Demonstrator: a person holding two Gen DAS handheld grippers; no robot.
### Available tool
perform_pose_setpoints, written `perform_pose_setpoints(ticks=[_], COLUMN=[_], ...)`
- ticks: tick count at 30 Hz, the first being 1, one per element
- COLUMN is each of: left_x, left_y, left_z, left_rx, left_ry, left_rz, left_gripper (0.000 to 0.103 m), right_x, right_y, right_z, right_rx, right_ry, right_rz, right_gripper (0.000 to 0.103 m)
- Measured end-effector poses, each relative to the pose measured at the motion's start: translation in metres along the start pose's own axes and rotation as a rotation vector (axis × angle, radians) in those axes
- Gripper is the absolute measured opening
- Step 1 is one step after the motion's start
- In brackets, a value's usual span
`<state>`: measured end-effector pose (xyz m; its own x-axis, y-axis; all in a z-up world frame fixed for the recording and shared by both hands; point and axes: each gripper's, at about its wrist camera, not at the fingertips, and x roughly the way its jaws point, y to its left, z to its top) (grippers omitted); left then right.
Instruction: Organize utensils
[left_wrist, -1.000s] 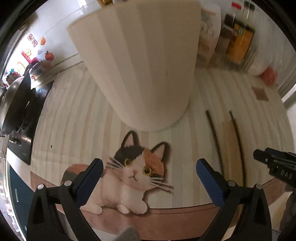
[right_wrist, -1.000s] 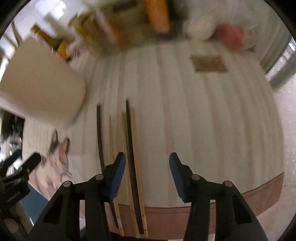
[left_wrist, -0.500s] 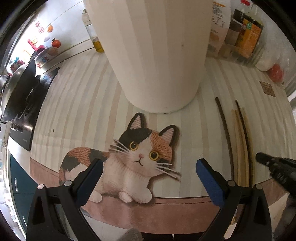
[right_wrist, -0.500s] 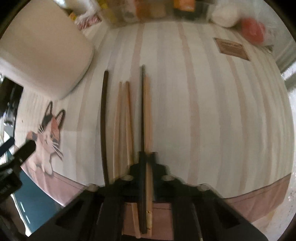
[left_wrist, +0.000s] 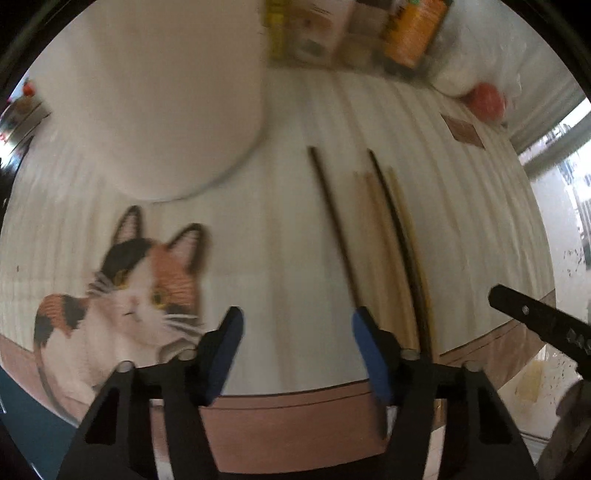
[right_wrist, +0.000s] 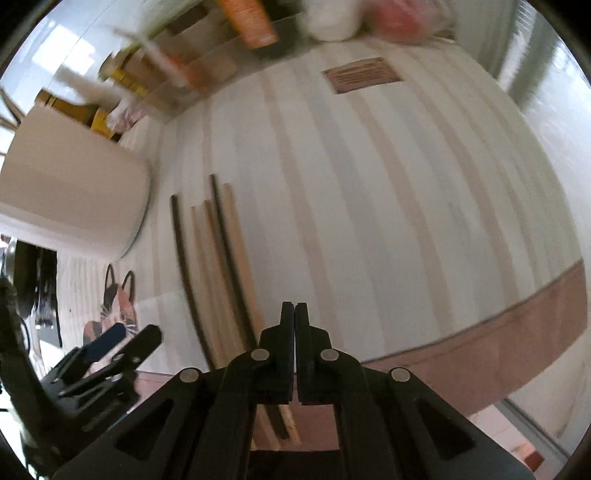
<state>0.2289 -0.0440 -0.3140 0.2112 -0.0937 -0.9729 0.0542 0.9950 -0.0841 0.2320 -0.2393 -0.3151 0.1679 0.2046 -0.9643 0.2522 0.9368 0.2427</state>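
Note:
Several chopsticks, dark and light wood, lie side by side on the striped mat (left_wrist: 384, 236), also seen in the right wrist view (right_wrist: 218, 266). A tall cream utensil holder (left_wrist: 155, 107) stands to their left, and shows in the right wrist view (right_wrist: 70, 192). My left gripper (left_wrist: 297, 354) is open and empty, low over the mat just left of the chopsticks' near ends. My right gripper (right_wrist: 294, 314) is shut with nothing between its pads, just right of the chopsticks. Its tip shows at the right of the left wrist view (left_wrist: 535, 317).
The mat (right_wrist: 406, 206) has a cat picture (left_wrist: 140, 280) at its front left and a brown front border. Bottles, boxes and an orange container (left_wrist: 413, 33) crowd the back edge, with a red object (left_wrist: 487, 99) and a brown label (right_wrist: 362, 75) at the back right.
My left gripper swung right toward the chopsticks and narrowed its opening. My right gripper, shut over two chopsticks half a second ago, has come off them and shifted right, still shut.

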Motion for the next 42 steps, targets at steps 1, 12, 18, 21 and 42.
perform_pose_setpoints(ticks=[1, 12, 18, 21, 42], left_x=[0.003, 0.028, 0.034, 0.033, 0.012], left_y=[-0.005, -0.056, -0.079, -0.072, 0.031], left_z=[0.001, 0.018, 0.02, 0.016, -0.061], left_rx=[0.003, 0.046, 0.094, 0.066, -0.239], left_ry=[0.006, -0.021, -0.029, -0.02, 0.031], left_rz=[0.005, 0.138, 0.161, 0.178, 0.174], left_gripper=[0.049, 0.029, 0.006, 0.004, 0.006], right_x=[-0.002, 0.004, 0.009, 0.007, 0.04], right_y=[-0.006, -0.054, -0.062, -0.057, 0.049], right_z=[0.0, 0.006, 0.011, 0.014, 0.016], right_rx=[0.001, 0.022, 0.048, 0.037, -0.18], right_ry=[-0.003, 0.009, 0.012, 0.009, 0.086], right_rz=[-0.001, 0.005, 0.028, 0.047, 0.134], right_gripper=[0.001, 0.001, 0.001, 0.001, 0.001])
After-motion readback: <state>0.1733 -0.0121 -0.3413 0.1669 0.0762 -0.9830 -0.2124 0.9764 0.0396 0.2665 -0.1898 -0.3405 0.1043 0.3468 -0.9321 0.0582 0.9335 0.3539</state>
